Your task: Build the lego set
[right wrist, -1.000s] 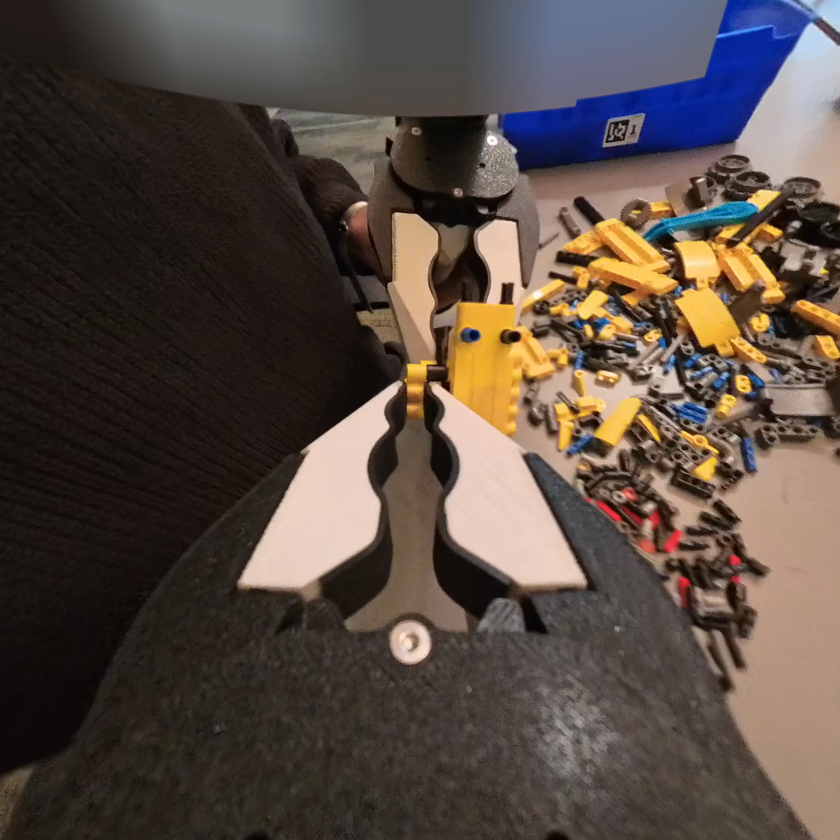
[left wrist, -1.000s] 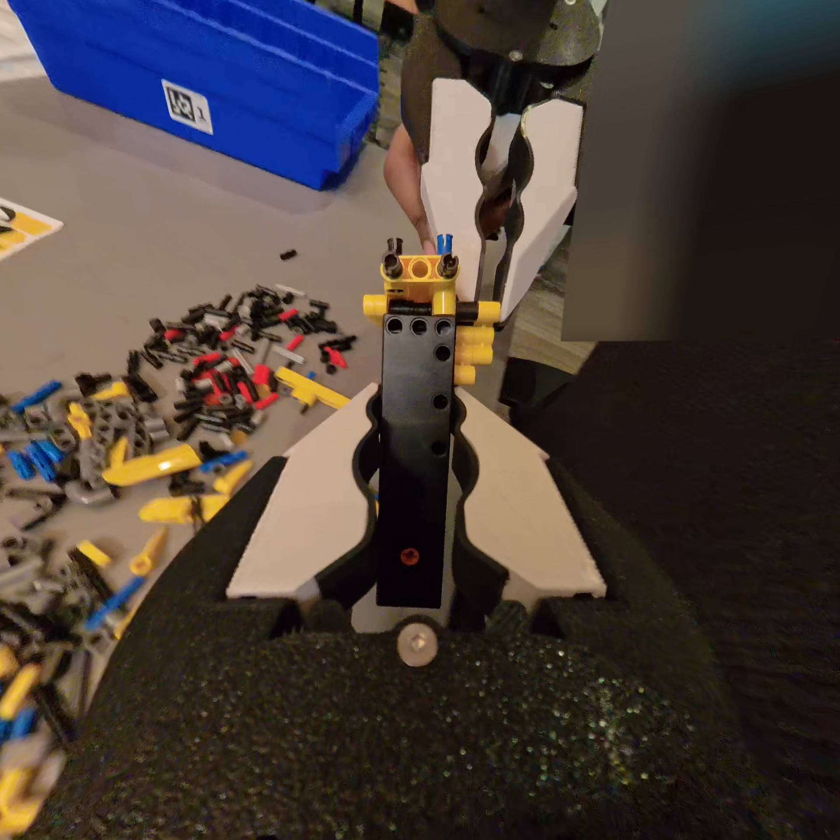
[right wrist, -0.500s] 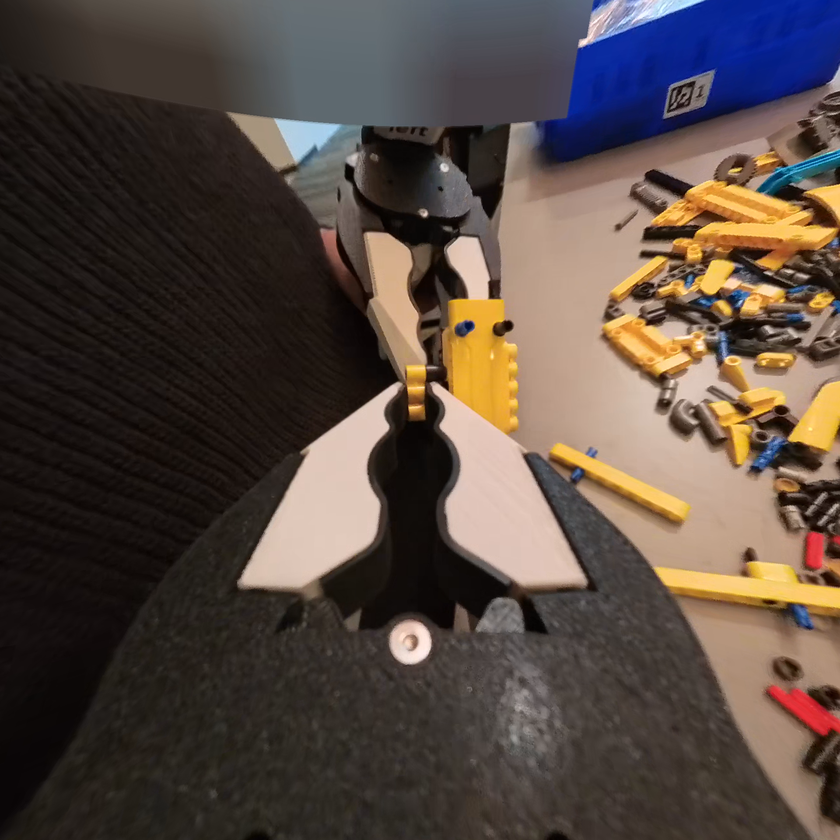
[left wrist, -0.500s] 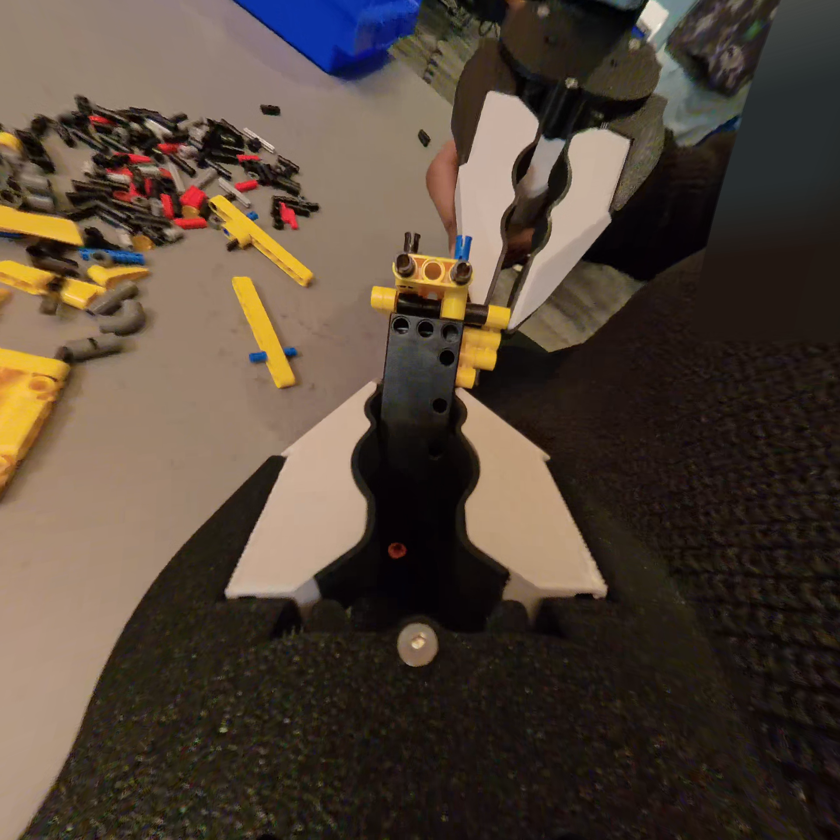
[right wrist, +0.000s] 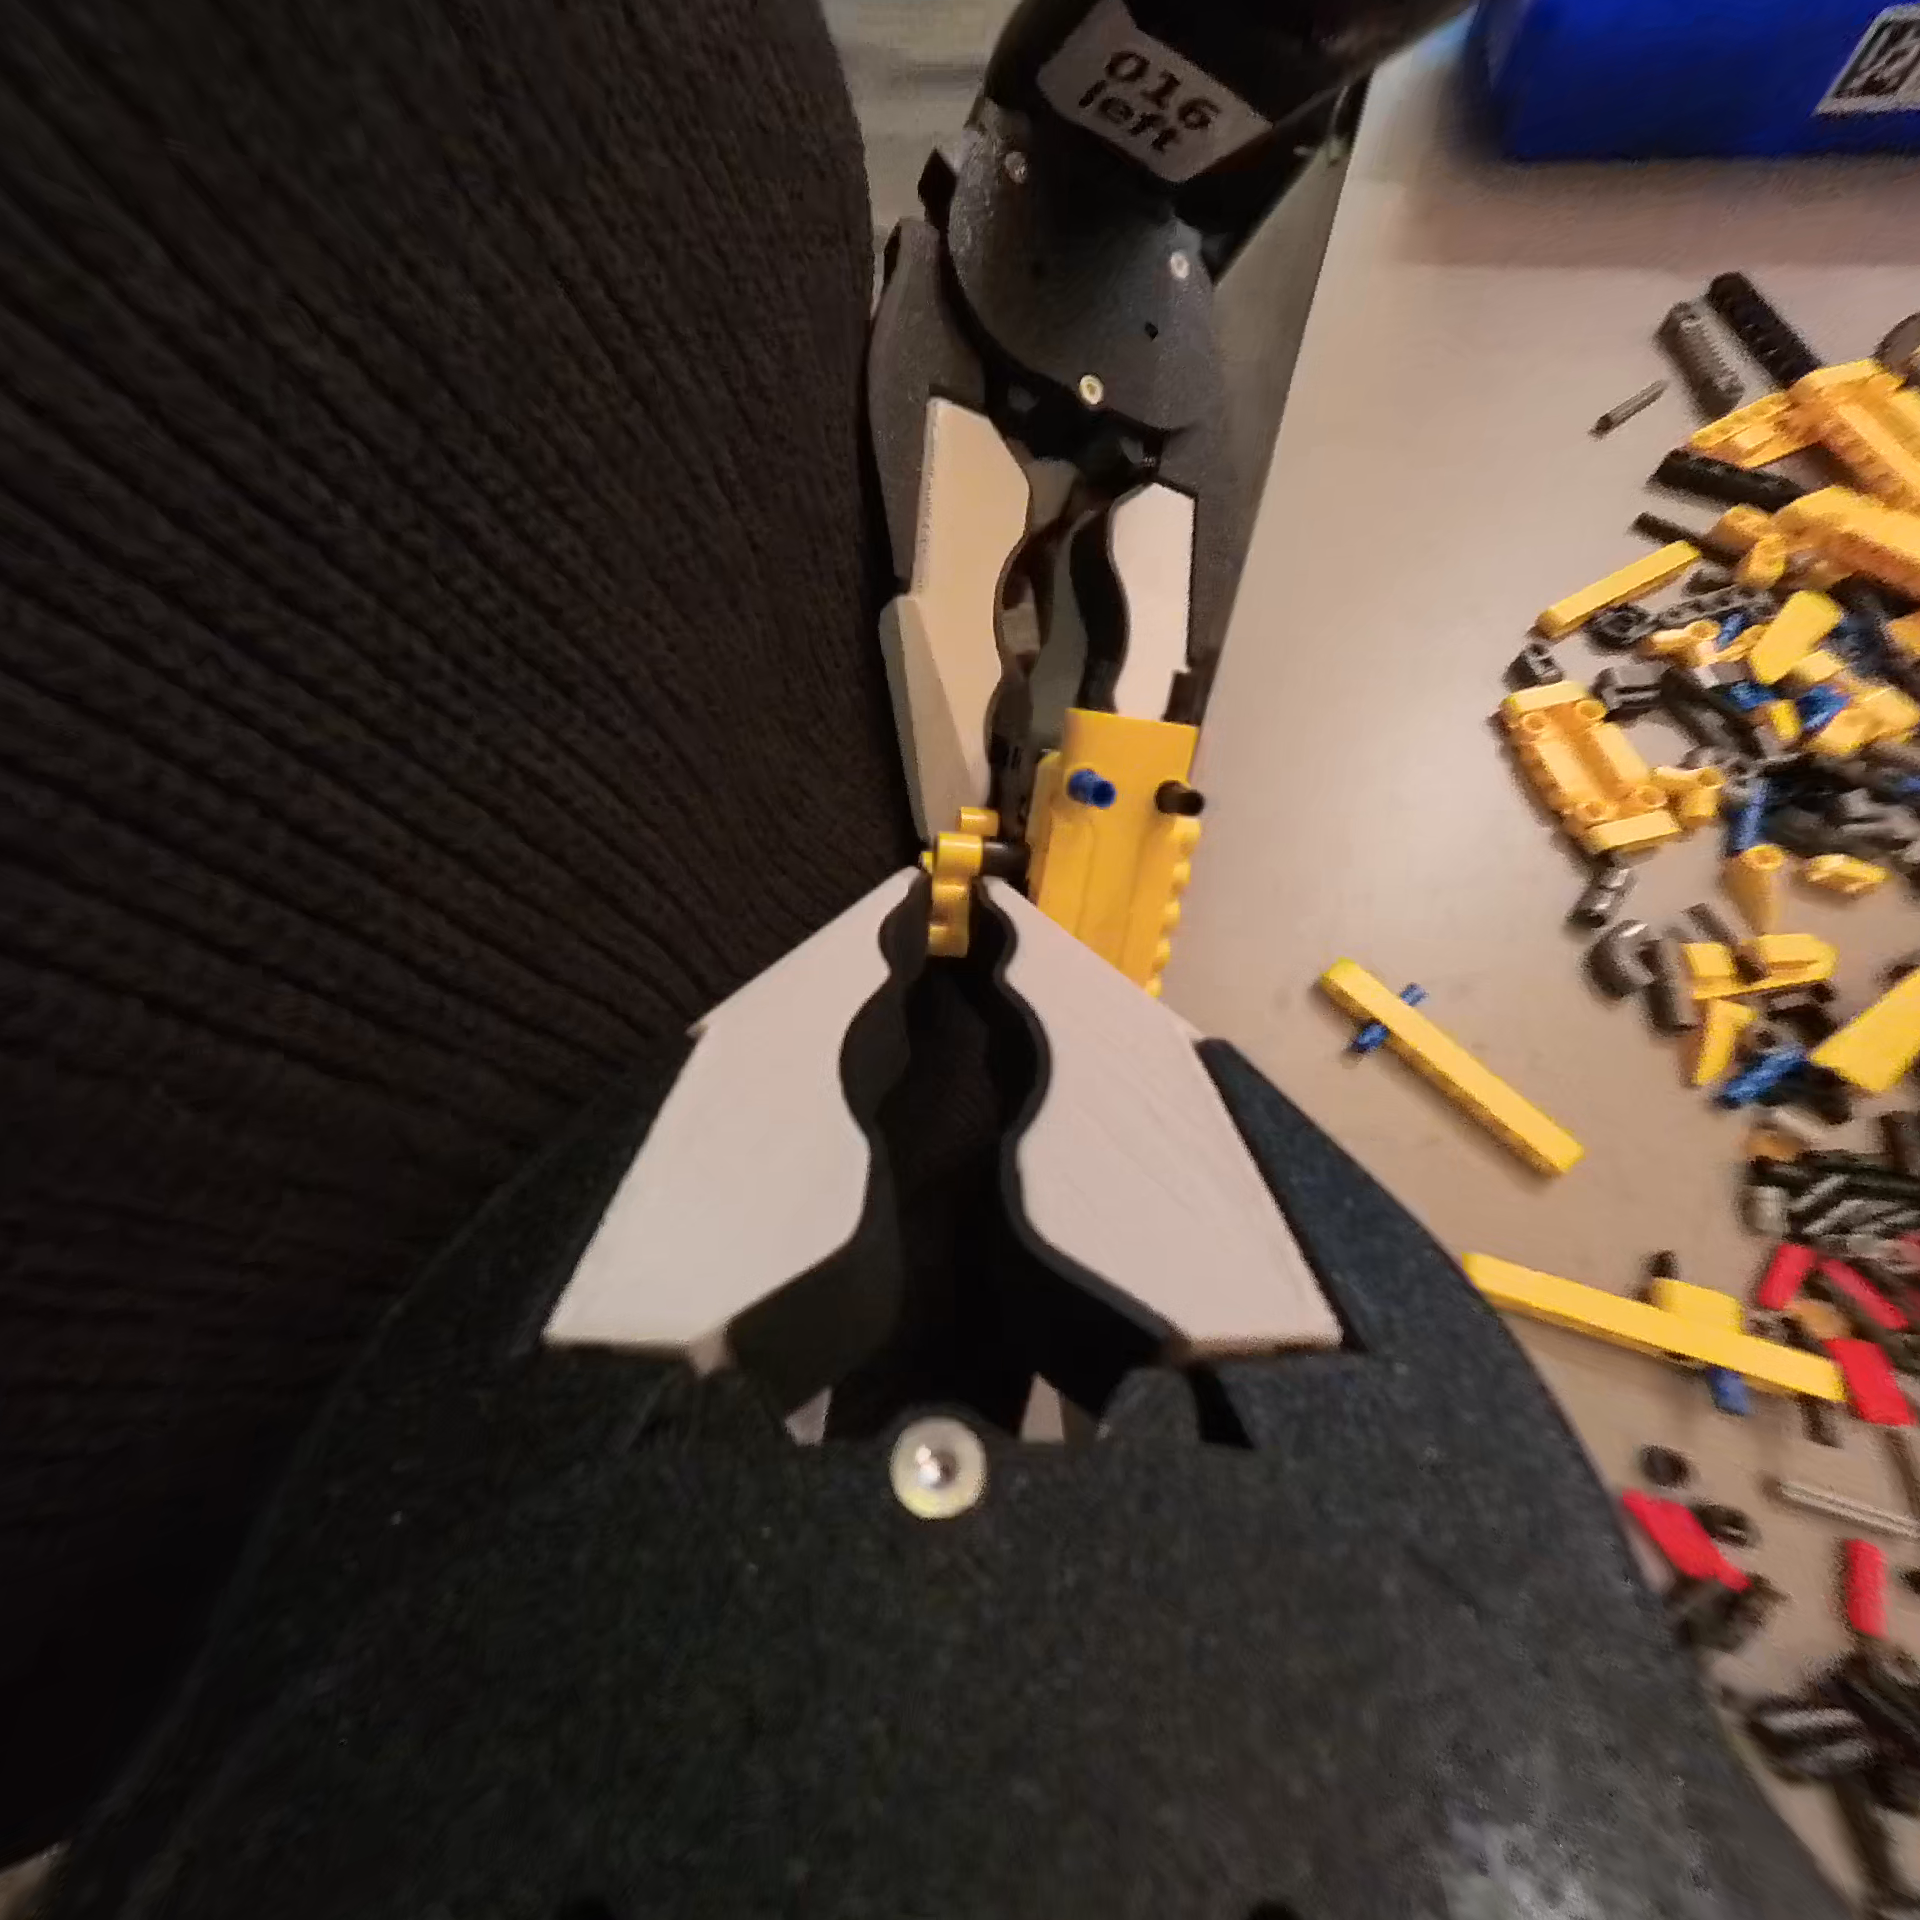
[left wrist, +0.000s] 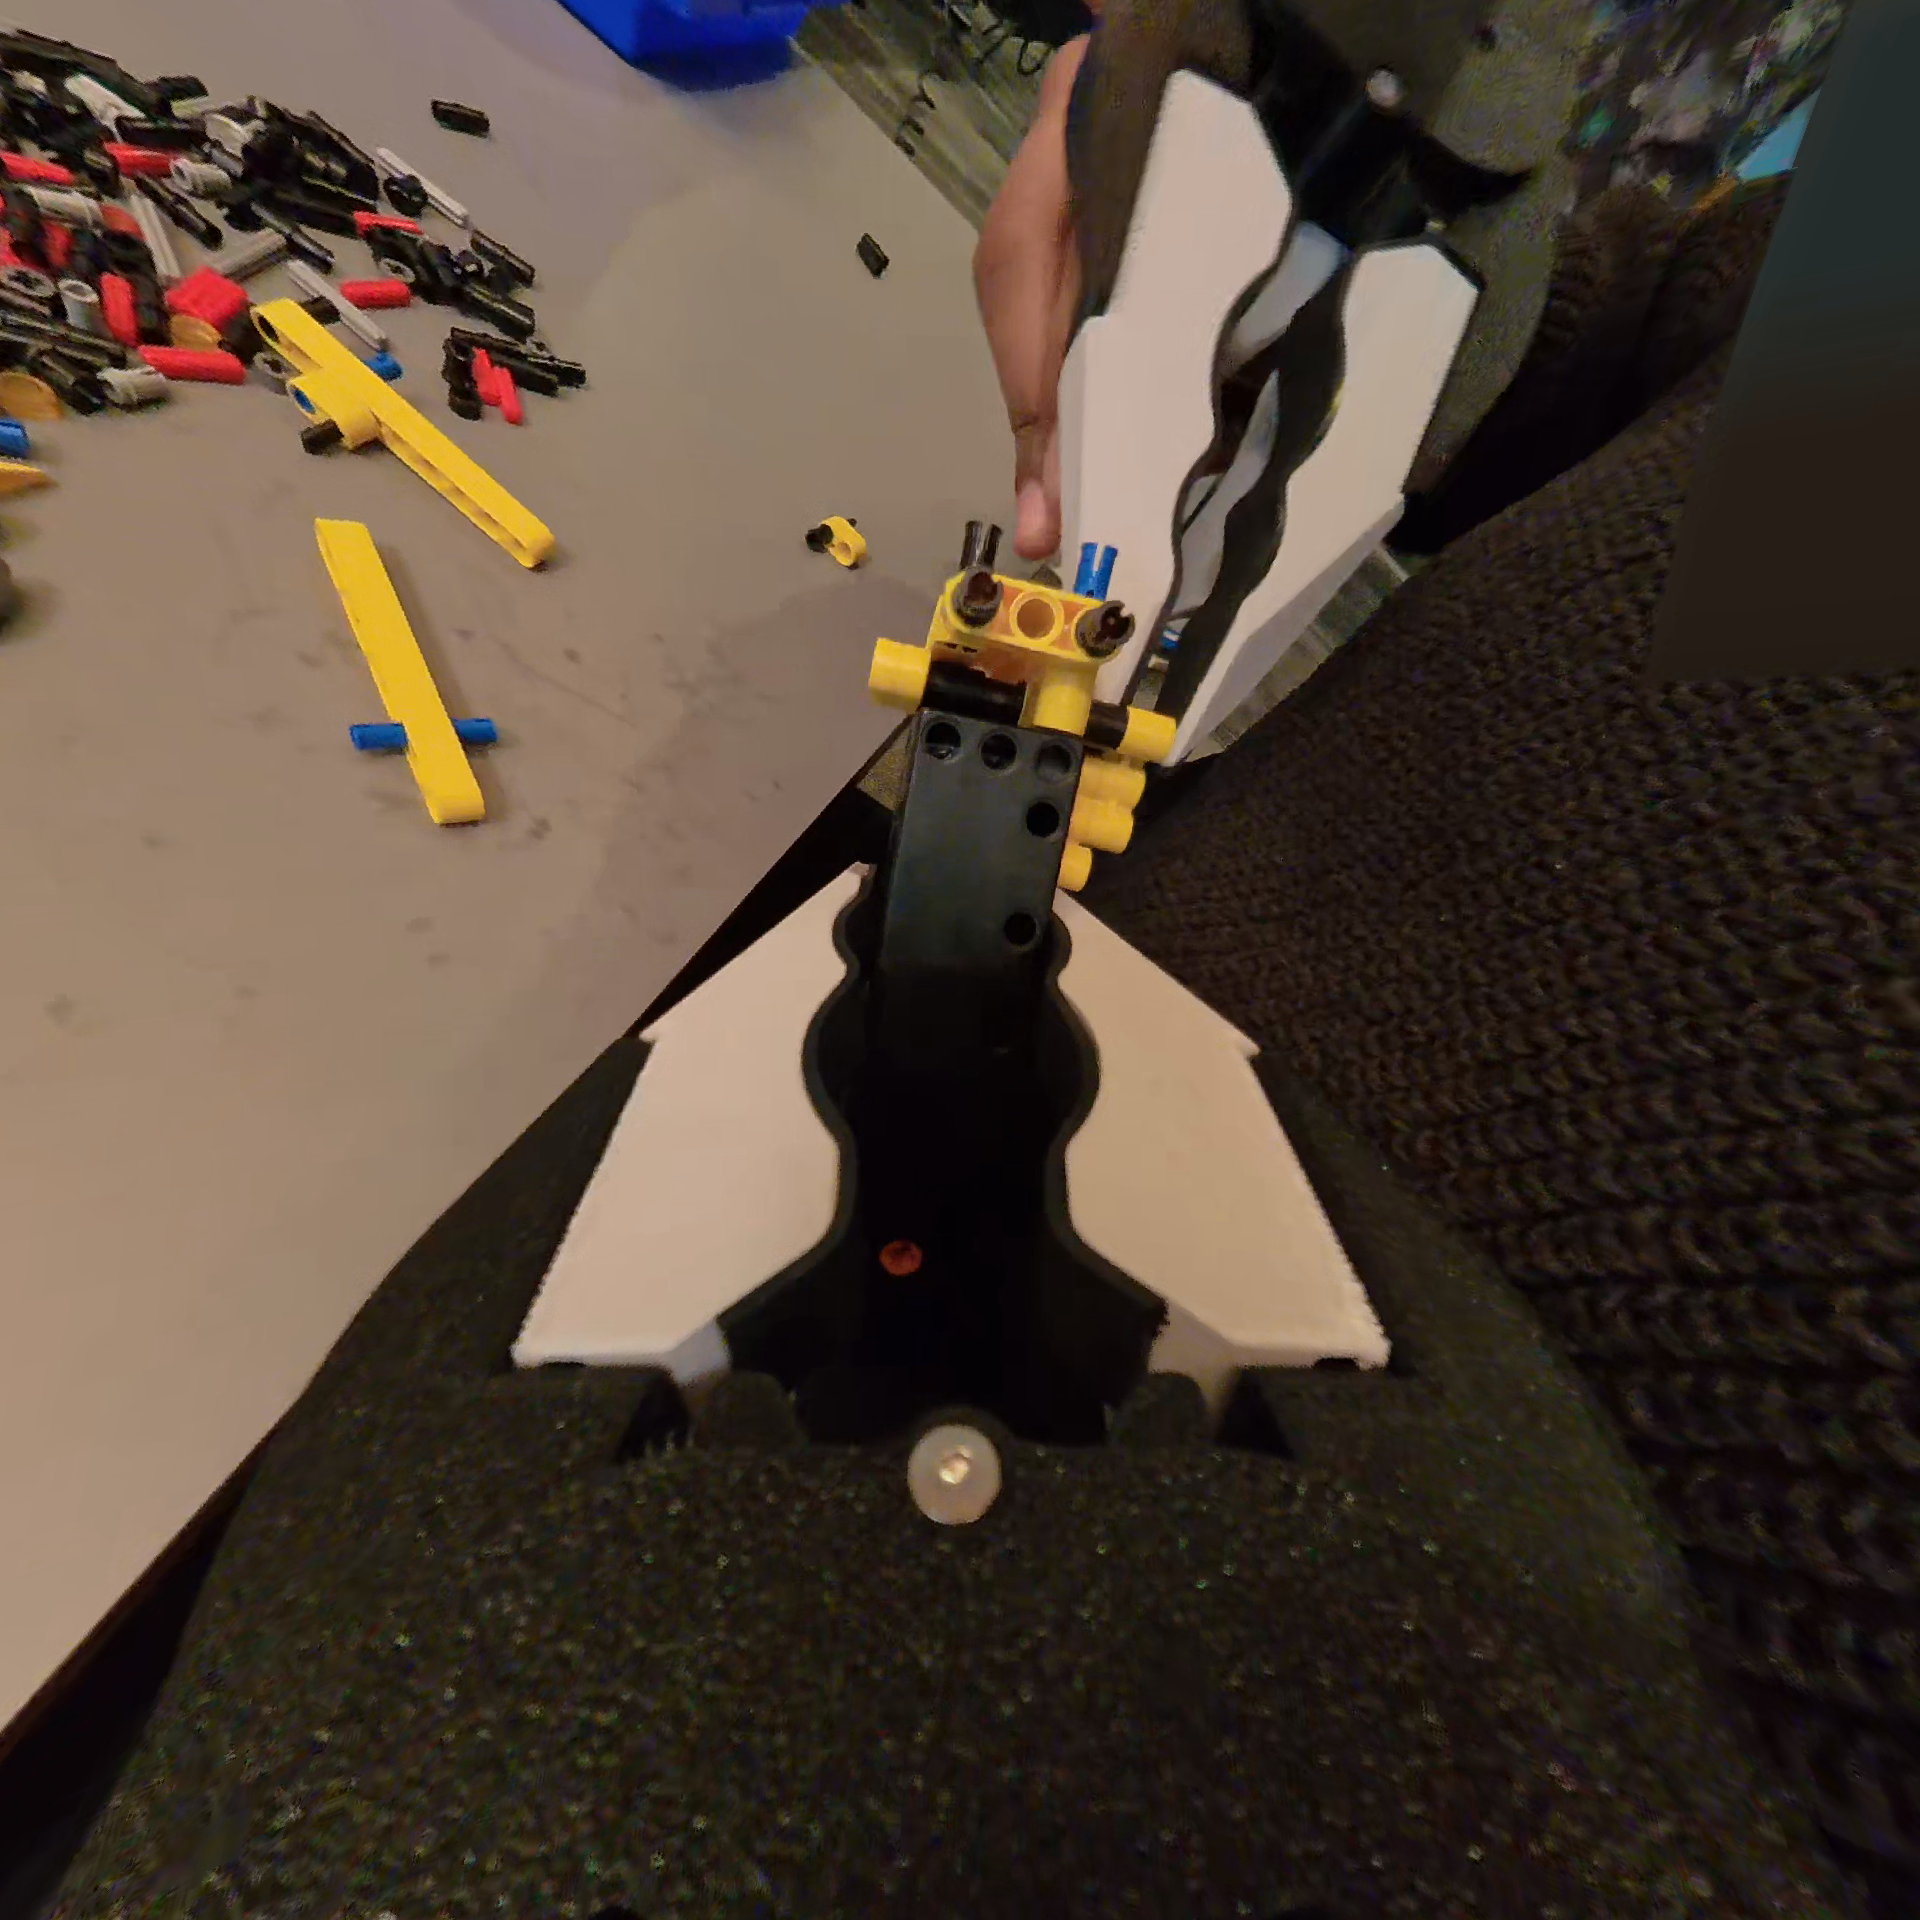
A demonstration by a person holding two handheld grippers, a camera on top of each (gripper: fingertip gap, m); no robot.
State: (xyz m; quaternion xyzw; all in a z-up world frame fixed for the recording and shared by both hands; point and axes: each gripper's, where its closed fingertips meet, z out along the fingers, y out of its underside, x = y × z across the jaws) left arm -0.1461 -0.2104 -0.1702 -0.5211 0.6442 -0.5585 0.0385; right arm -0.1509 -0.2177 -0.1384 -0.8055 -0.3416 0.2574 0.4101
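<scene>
My left gripper (left wrist: 966,894) is shut on a black beam with holes (left wrist: 982,831), held upright off the table's near edge. A yellow block with black and blue pins (left wrist: 1029,634) sits on the beam's top. My right gripper (right wrist: 954,883) is shut on a small yellow connector (right wrist: 954,862), which a black pin joins to the side of that yellow block (right wrist: 1117,831). The two grippers meet nose to nose: the right one shows in the left wrist view (left wrist: 1174,743) and the left one shows in the right wrist view (right wrist: 1049,748). A hand (left wrist: 1029,312) holds the right gripper.
A grey table (left wrist: 260,987) carries a pile of loose black, red, yellow and blue pieces (left wrist: 156,260), and two long yellow beams (left wrist: 400,665) lie apart from it. A blue bin (right wrist: 1683,83) stands at the back. A person's black knit sleeve (left wrist: 1558,1039) is close alongside. Less than 4 cm separates the two grippers' tips.
Both grippers, still joined at the assembly, have moved together away from the parts pile toward the table's near edge. The blue bin has slid almost out of view. Neither grip has changed.
</scene>
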